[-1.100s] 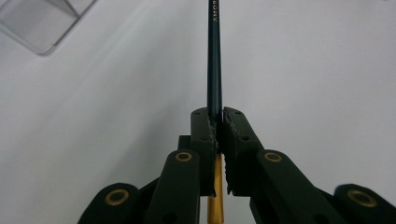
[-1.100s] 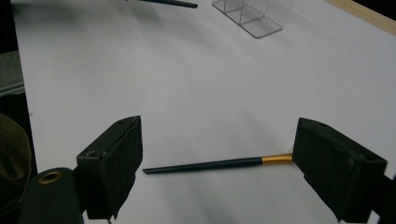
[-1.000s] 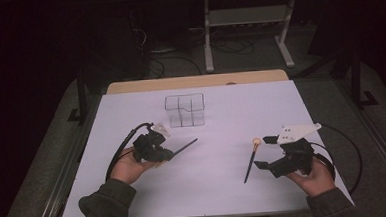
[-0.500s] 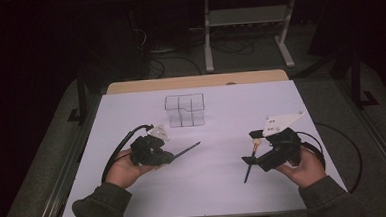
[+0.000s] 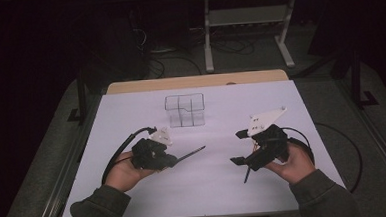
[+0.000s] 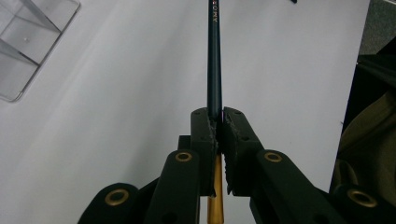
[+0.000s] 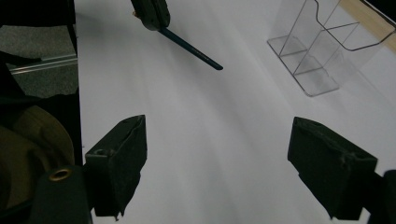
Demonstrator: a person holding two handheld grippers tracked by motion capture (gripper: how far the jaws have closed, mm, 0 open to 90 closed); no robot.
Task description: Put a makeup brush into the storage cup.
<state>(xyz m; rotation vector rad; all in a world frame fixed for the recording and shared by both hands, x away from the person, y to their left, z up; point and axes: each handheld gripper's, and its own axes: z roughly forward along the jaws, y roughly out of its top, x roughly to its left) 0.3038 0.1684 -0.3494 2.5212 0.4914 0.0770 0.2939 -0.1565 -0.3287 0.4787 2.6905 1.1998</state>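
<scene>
Pencil [image 6: 214,56], dark-bodied with a golden rear end, sits clamped in the left tongs [image 6: 219,126], which are closed tight on its shaft near the back, so most of its length juts out past the pads; in the high view it hangs above the white worktop [image 5: 131,111], its tip aimed toward the middle, in front of and somewhat to the right of the clear compartment organizer [image 5: 183,110]. The right tongs [image 5: 239,147] stand wide open with nothing between them, held apart from the left hand; below them lies a thin dark stick [image 5: 246,174], probably a second pencil, though it is too small to be sure.

The main risk, as I judge it, is the long overhang; a grip so far back lets the shaft pivot or slide in the pads if the tip bumps anything, and the round body gives little purchase. If the pencil is meant for the organizer, its thin transparent walls are hard to read against the pale sheet; the tip may catch a rim or divider, and the light plastic could be pushed along or tipped over. A shallow angle could leave the pencil resting across the rim instead of dropping in; released there, it may roll off across the worktop. The open right tongs could also nudge the stick beneath them.
</scene>
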